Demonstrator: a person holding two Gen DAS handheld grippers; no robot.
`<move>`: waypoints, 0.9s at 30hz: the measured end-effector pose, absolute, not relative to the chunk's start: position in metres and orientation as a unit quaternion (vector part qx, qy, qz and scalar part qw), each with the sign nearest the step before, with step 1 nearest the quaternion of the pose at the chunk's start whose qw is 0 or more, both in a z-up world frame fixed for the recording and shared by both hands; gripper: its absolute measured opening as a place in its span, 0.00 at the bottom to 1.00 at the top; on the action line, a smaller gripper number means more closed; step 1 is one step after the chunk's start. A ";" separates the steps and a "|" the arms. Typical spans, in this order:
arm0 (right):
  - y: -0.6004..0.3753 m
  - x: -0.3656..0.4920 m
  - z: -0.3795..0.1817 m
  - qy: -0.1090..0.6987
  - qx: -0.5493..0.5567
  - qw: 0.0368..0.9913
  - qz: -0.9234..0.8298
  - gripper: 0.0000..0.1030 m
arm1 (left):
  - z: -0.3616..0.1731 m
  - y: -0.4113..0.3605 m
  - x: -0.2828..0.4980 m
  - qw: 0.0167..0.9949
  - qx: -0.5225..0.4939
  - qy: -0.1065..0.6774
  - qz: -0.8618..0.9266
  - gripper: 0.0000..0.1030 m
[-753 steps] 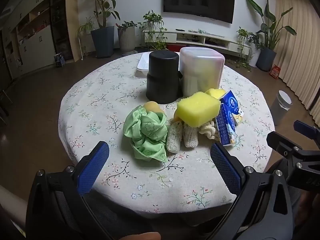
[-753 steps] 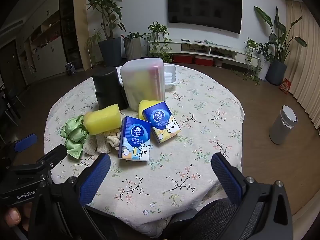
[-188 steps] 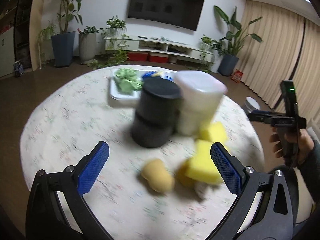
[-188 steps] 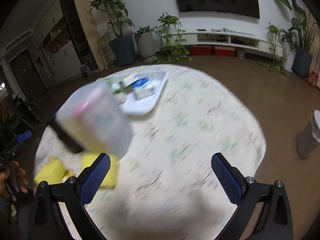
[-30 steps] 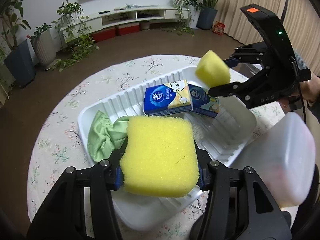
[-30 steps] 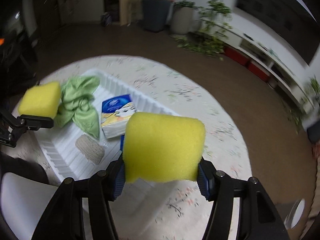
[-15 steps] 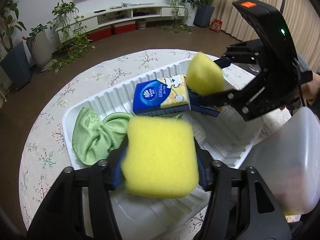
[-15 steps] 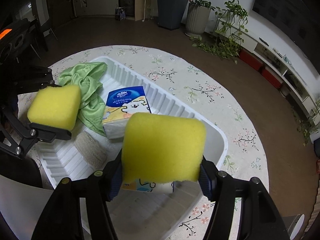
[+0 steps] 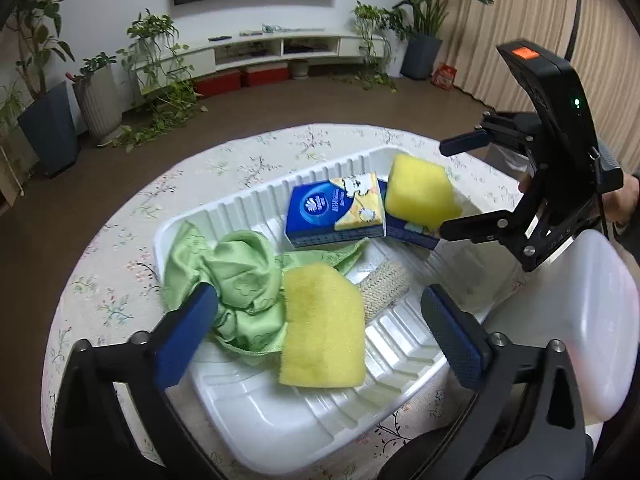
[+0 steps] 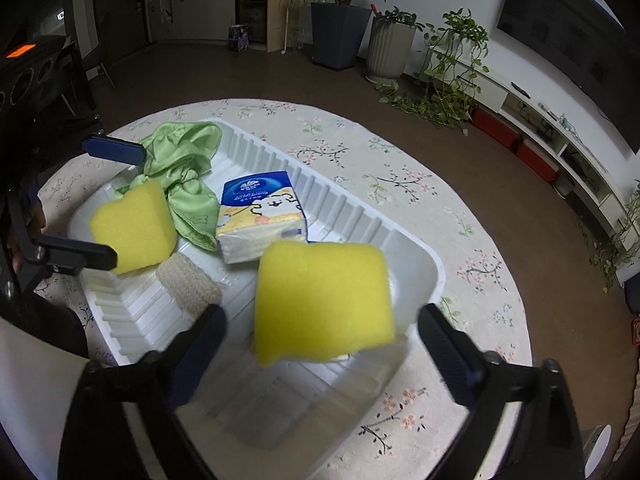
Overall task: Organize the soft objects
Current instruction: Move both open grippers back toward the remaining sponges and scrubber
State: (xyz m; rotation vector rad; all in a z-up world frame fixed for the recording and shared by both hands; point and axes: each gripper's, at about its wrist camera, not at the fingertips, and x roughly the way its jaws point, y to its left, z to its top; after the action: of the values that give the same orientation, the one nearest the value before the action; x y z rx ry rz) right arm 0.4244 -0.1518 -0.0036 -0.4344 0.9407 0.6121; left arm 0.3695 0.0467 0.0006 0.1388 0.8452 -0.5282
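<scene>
A white ribbed tray (image 9: pixel 224 210) (image 10: pixel 436 268) on the floral table holds a green cloth (image 9: pixel 240 276) (image 10: pixel 180 160), blue tissue packs (image 9: pixel 332 208) (image 10: pixel 260 204) and a beige knitted piece (image 9: pixel 384 284) (image 10: pixel 188 280). My left gripper (image 9: pixel 320 332) (image 10: pixel 108 204) hovers over the tray, its jaws opening. A yellow sponge (image 9: pixel 322 332) (image 10: pixel 134 226) lies loose between them beside the cloth, clear of both pads. My right gripper (image 10: pixel 324 338) (image 9: pixel 460 186) is also opening. A second yellow sponge (image 10: pixel 324 296) (image 9: pixel 420 192) sits free between its pads, over the tissue packs.
A translucent white container (image 9: pixel 576 320) stands on the table just beside the tray's near right corner. A person's hand (image 9: pixel 624 200) holds the right gripper. Potted plants, a low TV shelf and curtains ring the room beyond the round table.
Both grippers were shut on their yellow sponges. Their jaws have since spread wide and let go, and each sponge has dropped lower into the tray.
</scene>
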 end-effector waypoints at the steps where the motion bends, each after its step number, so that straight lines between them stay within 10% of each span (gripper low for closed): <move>1: -0.155 0.424 -0.001 0.440 -0.201 0.827 0.287 1.00 | 0.004 0.049 0.367 0.880 0.063 0.399 -0.250 1.00; 27: -0.304 0.298 0.028 0.408 0.009 0.899 0.158 1.00 | 0.038 0.132 0.203 0.930 -0.053 0.339 -0.133 1.00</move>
State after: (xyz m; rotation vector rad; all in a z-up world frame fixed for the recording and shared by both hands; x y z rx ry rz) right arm 0.2975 -0.3043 0.0281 0.0193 0.8438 0.3277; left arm 0.2034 0.1325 0.0380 -0.1092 0.6953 -0.2724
